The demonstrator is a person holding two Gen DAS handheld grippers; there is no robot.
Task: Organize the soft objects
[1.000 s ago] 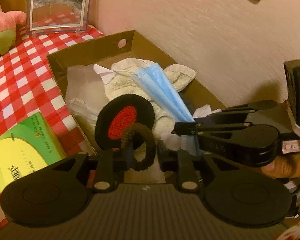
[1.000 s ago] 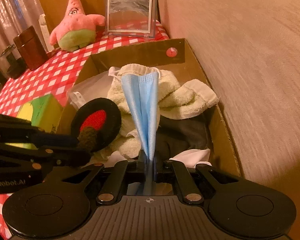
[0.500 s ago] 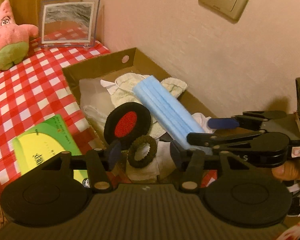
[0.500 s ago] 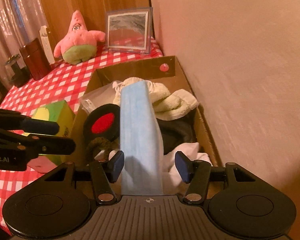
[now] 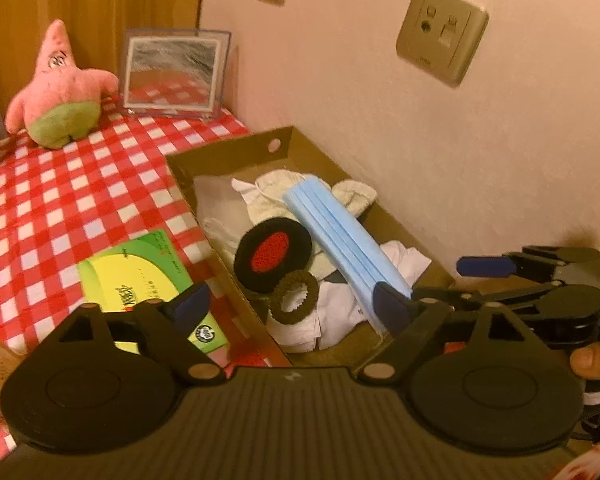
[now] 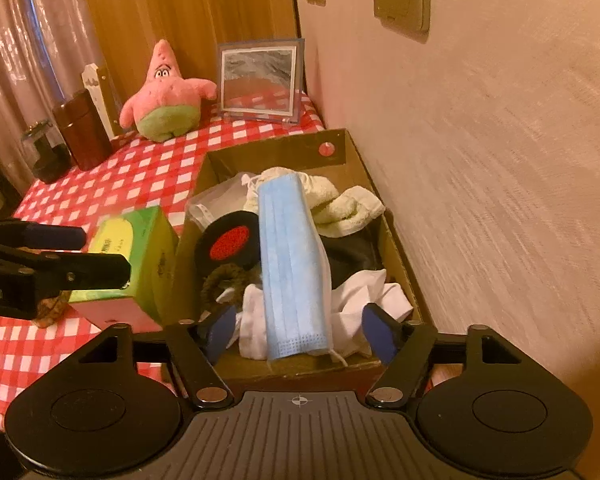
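One cardboard box (image 6: pixel 352 152), one blue mask (image 6: pixel 289 264), one hair tie (image 5: pixel 293 297)

The blue mask (image 6: pixel 289 264) covers part of the white cloth (image 6: pixel 356 300). The dark cloth (image 6: pixel 352 256) under the towel (image 6: pixel 340 208) cannot be identified.

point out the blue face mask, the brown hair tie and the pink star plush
blue face mask (image 6: pixel 289 256), right wrist view, middle of its pleated front
brown hair tie (image 5: pixel 277 299), left wrist view, left side of the fuzzy ring
pink star plush (image 6: pixel 167 94), right wrist view, pink chest above the green shorts
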